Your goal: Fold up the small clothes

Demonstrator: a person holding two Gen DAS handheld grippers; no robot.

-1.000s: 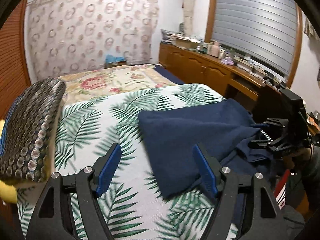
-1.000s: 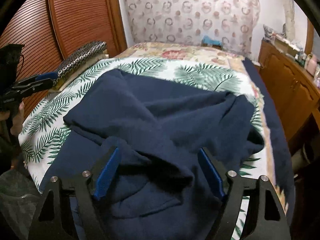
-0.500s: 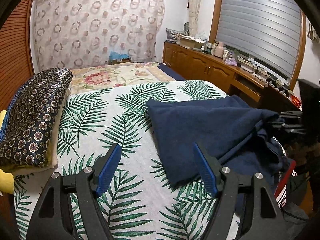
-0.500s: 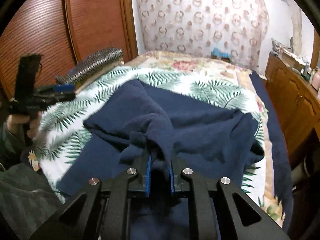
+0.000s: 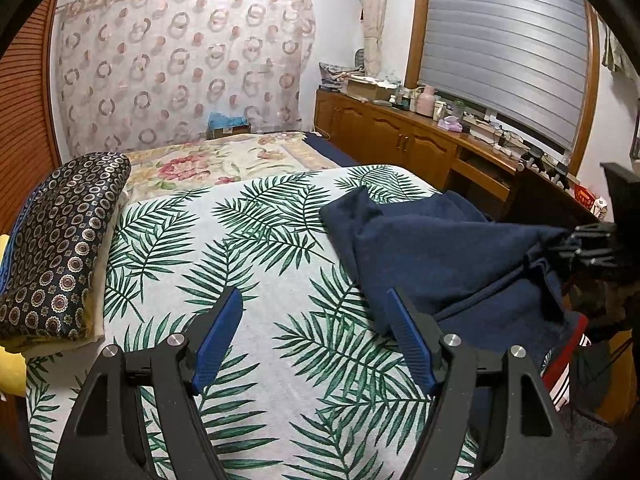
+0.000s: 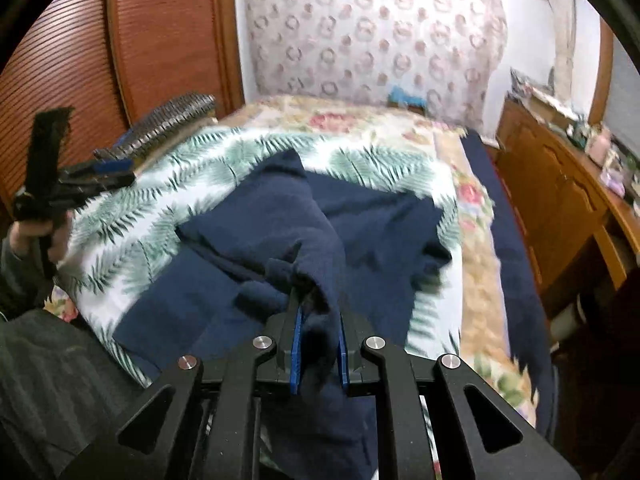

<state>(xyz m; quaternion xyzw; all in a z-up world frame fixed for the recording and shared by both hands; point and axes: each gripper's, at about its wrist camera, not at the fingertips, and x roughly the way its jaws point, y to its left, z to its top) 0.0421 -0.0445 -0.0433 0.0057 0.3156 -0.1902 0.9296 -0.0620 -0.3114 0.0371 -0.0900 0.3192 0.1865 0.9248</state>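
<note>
A navy blue garment point(image 5: 432, 248) lies bunched on the palm-leaf bedspread point(image 5: 248, 264), at the bed's right side. My right gripper point(image 6: 319, 336) is shut on a fold of the garment point(image 6: 280, 220) and lifts it off the bed; it also shows at the right edge of the left wrist view point(image 5: 588, 248). My left gripper point(image 5: 316, 332) is open and empty, above the bedspread to the left of the garment. It shows at the far left of the right wrist view point(image 6: 96, 172).
A dark patterned pillow point(image 5: 56, 248) lies along the bed's left side. A floral sheet point(image 5: 208, 160) covers the far end. A wooden cabinet point(image 5: 408, 140) with clutter runs along the right wall. A wooden wardrobe point(image 6: 140, 40) stands on the left.
My right gripper closed on a fold of the navy garment and pulled it up and toward the bed's right edge. My left gripper stayed open and drew back to the left.
</note>
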